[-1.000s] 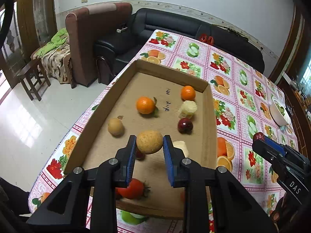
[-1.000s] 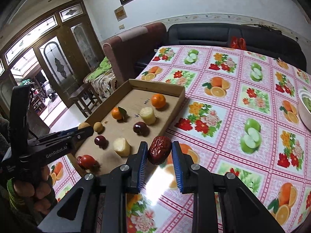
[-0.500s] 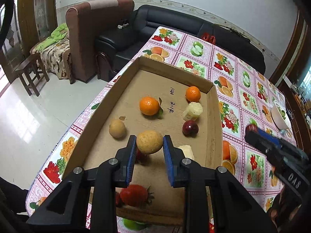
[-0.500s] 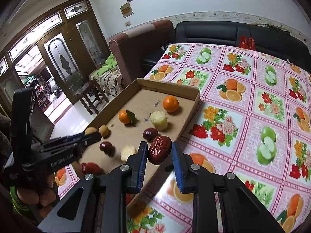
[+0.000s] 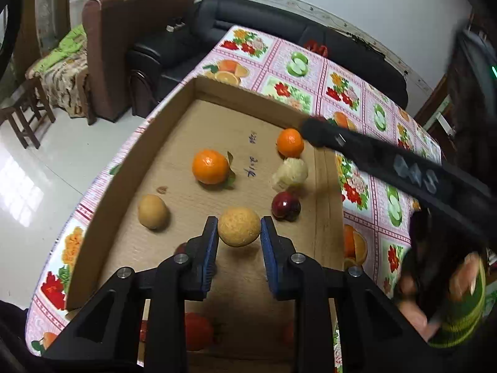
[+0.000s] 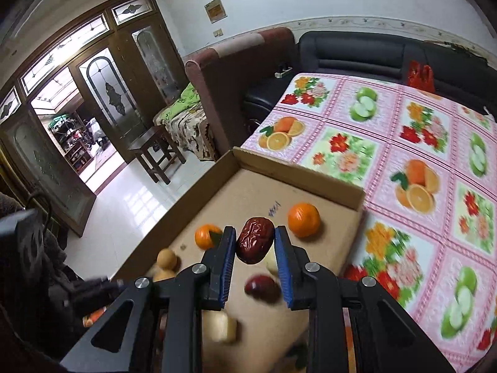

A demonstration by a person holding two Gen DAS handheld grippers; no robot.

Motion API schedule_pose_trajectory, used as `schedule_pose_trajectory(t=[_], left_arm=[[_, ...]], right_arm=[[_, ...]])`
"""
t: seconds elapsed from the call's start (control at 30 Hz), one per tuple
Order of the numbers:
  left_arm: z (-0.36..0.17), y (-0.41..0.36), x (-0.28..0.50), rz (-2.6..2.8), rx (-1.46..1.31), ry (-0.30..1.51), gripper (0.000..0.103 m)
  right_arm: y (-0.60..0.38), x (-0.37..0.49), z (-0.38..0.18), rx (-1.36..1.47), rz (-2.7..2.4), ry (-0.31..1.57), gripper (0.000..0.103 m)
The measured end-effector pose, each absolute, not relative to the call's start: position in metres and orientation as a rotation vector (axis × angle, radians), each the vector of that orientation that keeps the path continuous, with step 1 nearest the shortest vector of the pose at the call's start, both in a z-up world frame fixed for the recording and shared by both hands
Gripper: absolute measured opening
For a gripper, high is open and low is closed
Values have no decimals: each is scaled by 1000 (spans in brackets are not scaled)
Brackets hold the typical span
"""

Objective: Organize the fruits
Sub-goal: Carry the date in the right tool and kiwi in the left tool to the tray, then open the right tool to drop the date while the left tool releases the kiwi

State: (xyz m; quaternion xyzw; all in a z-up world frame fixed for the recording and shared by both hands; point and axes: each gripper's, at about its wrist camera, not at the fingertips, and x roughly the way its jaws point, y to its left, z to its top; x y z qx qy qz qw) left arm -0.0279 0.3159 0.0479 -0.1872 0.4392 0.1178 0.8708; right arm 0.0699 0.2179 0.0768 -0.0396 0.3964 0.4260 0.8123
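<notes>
My left gripper (image 5: pixel 239 233) is shut on a round tan fruit (image 5: pixel 238 226) and holds it above the cardboard tray (image 5: pixel 174 99). In the tray lie two oranges (image 5: pixel 210 167) (image 5: pixel 290 142), a pale peeled fruit (image 5: pixel 290 174), a dark red fruit (image 5: pixel 285 206), a second tan fruit (image 5: pixel 153 207) and a red fruit (image 5: pixel 198 331) under the gripper. My right gripper (image 6: pixel 254 245) is shut on a wrinkled red date (image 6: pixel 254 244) above the tray (image 6: pixel 298 175). The right gripper's black body (image 5: pixel 388 161) reaches over the tray's right wall in the left wrist view.
The tray sits on a table with a pink fruit-print cloth (image 6: pixel 419 161), near its left edge. A black sofa (image 5: pixel 248 15) and a brown armchair (image 5: pixel 124 31) stand beyond the table. A wooden stool (image 6: pixel 155 155) stands on the tiled floor at the left.
My right gripper has moved left with the date, from over the cloth to over the tray. My left gripper has moved forward over the tray with the tan fruit still held.
</notes>
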Motion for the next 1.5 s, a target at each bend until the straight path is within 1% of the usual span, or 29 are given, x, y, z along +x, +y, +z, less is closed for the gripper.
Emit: schedule_pose_trajectory(t=[0.2, 0.37, 0.57, 0.67, 0.77, 0.93, 0.97, 1.0, 1.03, 1.07, 1.1, 1.3, 1.5], left_arm=[[34, 321, -23, 234, -396, 958, 25], [29, 323, -18, 225, -402, 970, 25], [27, 321, -11, 218, -388, 985, 25], [26, 319, -8, 226, -371, 994, 25], [26, 318, -5, 230, -356, 1004, 25], [26, 317, -3, 236, -354, 1012, 25], [26, 318, -3, 238, -357, 1013, 26], [26, 318, -3, 240, -360, 1012, 31], [27, 318, -3, 240, -362, 1011, 35], [28, 318, -2, 241, -361, 1008, 42], [29, 317, -2, 247, -354, 1008, 46], [31, 316, -1, 266, -349, 1015, 46], [46, 311, -16, 279, -343, 970, 46]], right_arm=[[254, 88, 66, -133, 925, 873, 26], [285, 97, 45, -220, 916, 912, 26], [299, 105, 20, -280, 907, 982, 26], [303, 105, 17, -314, 905, 991, 28], [310, 105, 11, -357, 904, 1025, 28], [311, 103, 11, -368, 899, 1023, 29], [310, 103, 12, -359, 898, 1018, 29], [308, 103, 14, -348, 899, 1008, 29], [307, 104, 16, -342, 898, 1003, 33], [304, 104, 19, -330, 898, 994, 35], [302, 103, 21, -322, 896, 984, 39], [286, 100, 38, -261, 896, 952, 40], [254, 91, 61, -184, 887, 911, 40]])
